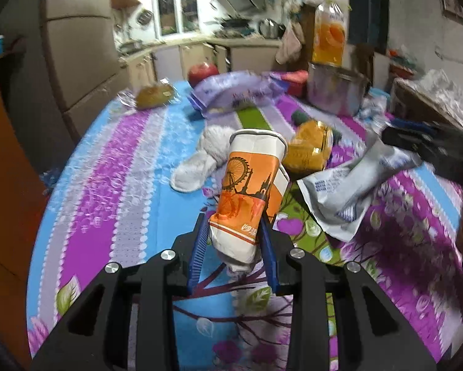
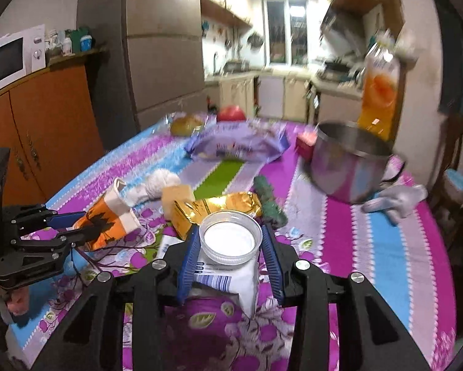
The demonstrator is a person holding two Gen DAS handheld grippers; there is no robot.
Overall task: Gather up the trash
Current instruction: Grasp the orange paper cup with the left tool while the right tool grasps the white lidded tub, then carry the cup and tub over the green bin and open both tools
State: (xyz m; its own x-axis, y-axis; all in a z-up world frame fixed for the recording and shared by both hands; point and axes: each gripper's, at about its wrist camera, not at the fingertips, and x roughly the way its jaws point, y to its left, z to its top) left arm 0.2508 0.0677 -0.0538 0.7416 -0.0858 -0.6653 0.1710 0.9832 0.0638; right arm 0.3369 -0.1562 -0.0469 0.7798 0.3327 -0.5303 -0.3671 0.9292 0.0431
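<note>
My left gripper is shut on a crushed orange and white paper cup, gripped at its base with the rim pointing away, above the flowered tablecloth. In the right wrist view the same left gripper sits at the left with the cup in it. My right gripper is shut on a white packet with blue stripes, and a round clear lid sits between the pads at its top. From the left wrist view the packet hangs from the right gripper over the table.
A gold packet, yellow sponge, green scrubber and white plush thing lie mid-table. Further back are a purple bag, steel pot, juice bottle, apple and bagged bread. A glove lies right.
</note>
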